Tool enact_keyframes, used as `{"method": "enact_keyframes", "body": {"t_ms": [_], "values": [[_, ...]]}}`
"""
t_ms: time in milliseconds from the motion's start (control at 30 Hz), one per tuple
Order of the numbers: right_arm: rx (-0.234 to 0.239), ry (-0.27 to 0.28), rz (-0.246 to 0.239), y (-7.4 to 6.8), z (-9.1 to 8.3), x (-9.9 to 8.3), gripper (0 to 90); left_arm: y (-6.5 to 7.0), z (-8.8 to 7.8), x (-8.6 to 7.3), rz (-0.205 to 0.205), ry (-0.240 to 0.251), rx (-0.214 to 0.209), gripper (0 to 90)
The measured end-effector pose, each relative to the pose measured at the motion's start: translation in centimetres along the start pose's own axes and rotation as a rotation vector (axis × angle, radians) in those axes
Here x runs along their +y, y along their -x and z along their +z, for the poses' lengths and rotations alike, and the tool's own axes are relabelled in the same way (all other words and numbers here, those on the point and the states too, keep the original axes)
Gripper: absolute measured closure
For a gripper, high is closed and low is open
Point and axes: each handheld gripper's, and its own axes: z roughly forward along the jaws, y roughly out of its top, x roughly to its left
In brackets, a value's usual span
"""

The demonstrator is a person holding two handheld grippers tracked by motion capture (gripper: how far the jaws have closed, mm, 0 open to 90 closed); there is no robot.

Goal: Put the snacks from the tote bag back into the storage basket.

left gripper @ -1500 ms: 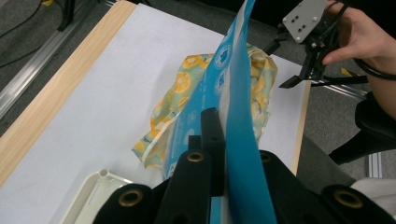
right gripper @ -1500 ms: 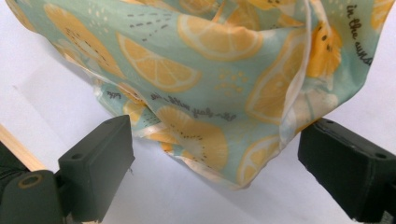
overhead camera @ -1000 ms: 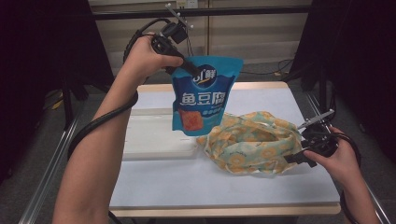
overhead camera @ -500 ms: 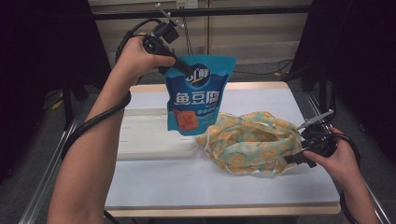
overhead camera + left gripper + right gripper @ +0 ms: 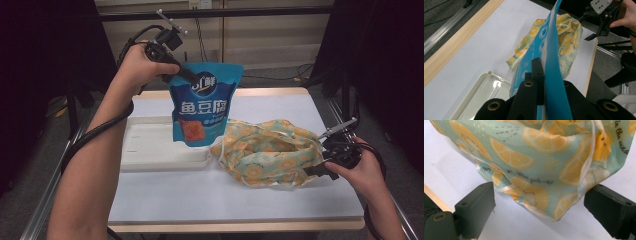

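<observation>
The left claw [image 5: 192,79] is clamping the top edge of the blue snack pouch [image 5: 205,112] between closed jaws; the pouch is hanging upright in the air, above the white tray [image 5: 150,155] and beside the lemon-print cloth bag [image 5: 270,155]; the right claw [image 5: 539,207] is standing with jaws apart at the bag's near edge, fabric lying between them but not pinched; the bag is resting crumpled on the counter [image 5: 200,200]. Judged step: transfer of the pouch between bag and tray, with the pouch in mid-air; direction cannot be told. The next move is calling for a steady carry of the pouch, and for the right claw to be holding the bag's rim firmly.
</observation>
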Motion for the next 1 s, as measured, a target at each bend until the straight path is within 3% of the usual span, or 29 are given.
{"method": "enact_keyframes", "body": {"t_ms": [67,133,233,433,467,500,533,567,600,667,700,733,800,867,900,967,1000], "values": [[-0.001,-0.003,0.006,0.0,0.0,0.0,9.4,-0.2,0.0,-0.2,-0.011,0.002,0.002,90.0],[0.0,-0.008,0.004,-0.1,-0.1,0.0,9.4,-0.4,0.0,-0.3,0.005,-0.011,0.009,90.0],[0.002,-0.008,-0.004,-0.1,0.0,0.0,9.3,-0.4,0.1,-0.5,-0.024,0.001,0.013,90.0],[0.002,-0.009,-0.005,-0.2,-0.1,0.0,9.4,-0.9,0.1,-1.0,-0.017,-0.021,0.012,90.0],[0.004,-0.005,-0.011,-0.2,0.0,0.0,9.4,-0.9,0.0,-1.1,-0.034,-0.015,0.006,90.0],[0.005,-0.004,-0.01,-0.2,-0.1,0.0,9.4,-1.1,0.0,-1.2,-0.016,-0.024,0.017,90.0],[0.006,-0.004,-0.008,-0.2,-0.1,0.0,9.3,-1.1,0.0,-1.4,-0.039,-0.008,0.016,90.0],[0.008,-0.004,-0.01,-0.2,0.0,0.0,9.4,-1.3,-0.1,-1.5,-0.027,-0.021,0.02,90.0],[0.01,-0.005,-0.002,-0.2,0.0,0.0,9.4,-1.3,0.0,-1.6,-0.048,-0.004,0.021,90.0],[0.01,-0.003,0.002,-0.2,0.0,0.0,9.4,-1.5,-0.2,-1.9,-0.035,-0.025,0.024,90.0],[0.006,-0.005,-0.009,-0.1,0.0,0.0,9.4,-1.4,-0.1,-2.0,-0.059,-0.009,0.03,90.0],[0.007,-0.004,-0.004,-0.1,0.0,0.0,9.4,-1.7,-0.2,-2.1,-0.038,-0.025,0.023,90.0],[0.007,-0.001,-0.001,-0.2,0.0,0.0,9.4,-1.9,-0.2,-2.2,-0.034,-0.036,0.032,90.0],[0.008,-0.004,-0.011,-0.2,0.0,0.0,9.4,-1.9,-0.2,-2.4,-0.054,-0.029,0.037,90.0],[0.006,-0.005,-0.009,-0.2,0.0,0.0,9.4,-2.1,-0.2,-2.5,-0.037,-0.039,0.031,90.0],[0.011,-0.004,-0.01,-0.3,0.0,0.1,9.4,-2.1,-0.1,-2.7,-0.075,-0.013,0.034,90.0],[0.011,-0.011,-0.006,-0.3,0.0,0.0,9.4,-2.3,-0.2,-2.7,-0.056,-0.029,0.032,90.0]]}}
